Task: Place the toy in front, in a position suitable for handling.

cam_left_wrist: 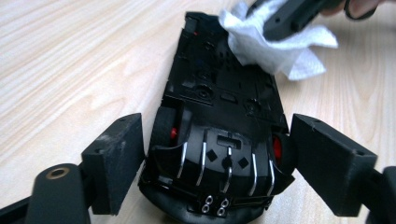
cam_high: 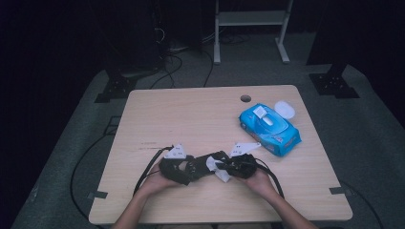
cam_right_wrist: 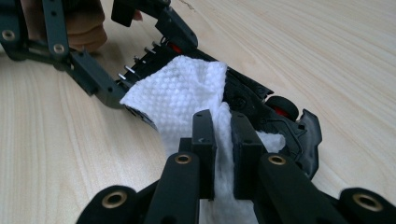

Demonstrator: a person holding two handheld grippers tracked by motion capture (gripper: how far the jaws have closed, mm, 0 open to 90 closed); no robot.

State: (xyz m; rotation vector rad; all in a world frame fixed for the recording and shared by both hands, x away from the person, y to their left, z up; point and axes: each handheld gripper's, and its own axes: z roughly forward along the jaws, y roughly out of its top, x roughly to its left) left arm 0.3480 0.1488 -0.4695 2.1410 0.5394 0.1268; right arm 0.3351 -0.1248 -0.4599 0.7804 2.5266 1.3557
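A black toy car lies upside down on the wooden table, near its front edge. My left gripper straddles the car's rear end, one jaw on each side with a thin gap to the bodywork, so it stands open. My right gripper is shut on a white wipe, which lies against the car's underside towards its front. In the high view the two grippers meet over the car, left gripper at the left and right gripper at the right, with the wipe between them.
A blue pack of wet wipes lies at the table's right, with a white round lid behind it. A cable hole sits near the far edge. Both grippers' cables trail along the front of the table.
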